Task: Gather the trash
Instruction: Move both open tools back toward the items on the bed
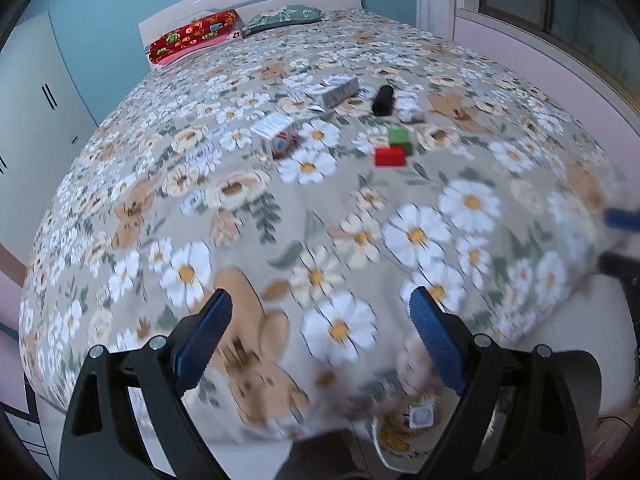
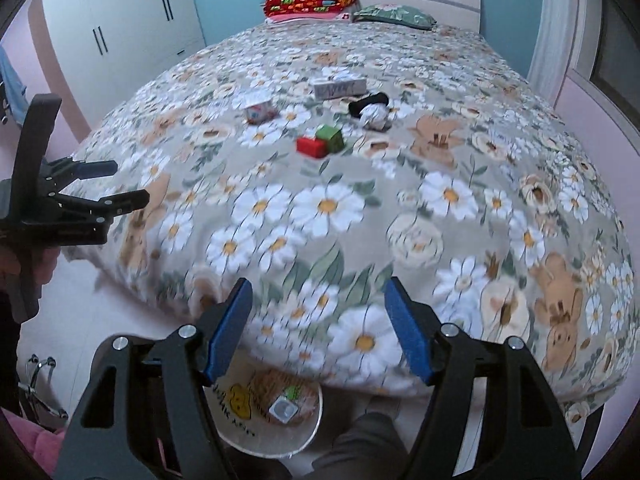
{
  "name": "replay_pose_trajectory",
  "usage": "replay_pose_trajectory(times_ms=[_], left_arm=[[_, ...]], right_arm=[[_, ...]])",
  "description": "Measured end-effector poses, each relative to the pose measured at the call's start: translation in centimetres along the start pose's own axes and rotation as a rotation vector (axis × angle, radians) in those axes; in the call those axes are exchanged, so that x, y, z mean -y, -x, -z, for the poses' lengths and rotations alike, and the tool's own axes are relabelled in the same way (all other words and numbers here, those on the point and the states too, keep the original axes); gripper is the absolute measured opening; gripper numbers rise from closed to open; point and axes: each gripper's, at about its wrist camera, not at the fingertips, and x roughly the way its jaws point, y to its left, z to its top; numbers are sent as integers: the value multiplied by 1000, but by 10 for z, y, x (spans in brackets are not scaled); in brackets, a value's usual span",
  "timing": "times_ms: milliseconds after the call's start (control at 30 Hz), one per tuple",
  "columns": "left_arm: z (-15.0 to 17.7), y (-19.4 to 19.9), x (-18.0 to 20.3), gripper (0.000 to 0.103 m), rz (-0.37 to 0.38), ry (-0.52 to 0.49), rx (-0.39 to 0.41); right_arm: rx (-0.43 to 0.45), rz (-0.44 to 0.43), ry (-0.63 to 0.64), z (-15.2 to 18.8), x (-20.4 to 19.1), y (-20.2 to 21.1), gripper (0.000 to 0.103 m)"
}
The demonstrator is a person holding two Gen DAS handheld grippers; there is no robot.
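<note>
The trash lies in a loose group on the middle of the bed (image 2: 520, 152), well apart from both grippers. Nearest is a red box (image 2: 311, 146) touching a green box (image 2: 331, 137). To the left is a small carton (image 2: 258, 109). Farther back is a long white box (image 2: 340, 87), and beside it a black tube (image 2: 370, 103) with a crumpled paper ball (image 2: 374, 115) against it. In the left view the same things show: red box (image 1: 389, 156), green box (image 1: 401, 138), carton (image 1: 276, 134), white box (image 1: 334, 90), tube (image 1: 383, 100).

On the floor at the foot of the bed stands a bin (image 2: 316, 420), and a small item already lies in it.

The right gripper (image 2: 320, 330) hovers over the bed edge with fingers spread wide, holding nothing. The left gripper (image 1: 322, 338) is also released and empty.

I think the next step is to reach forward for one piece. It would be good to start with the red box, approach low, and put the fingers on its two flat sides without pushing the green one away. The soft cover may give under pressure, so a gentle close is better.
</note>
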Motion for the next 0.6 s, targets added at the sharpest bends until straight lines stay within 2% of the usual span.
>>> replay_pose_trajectory(times_ms=[300, 600], left_arm=[[-49, -46, -34, 92, 4, 26, -12], [-88, -94, -52, 92, 6, 4, -13]], right_arm=[[27, 3, -27, -60, 23, -36, 69], [33, 0, -55, -120, 40, -89, 69]])
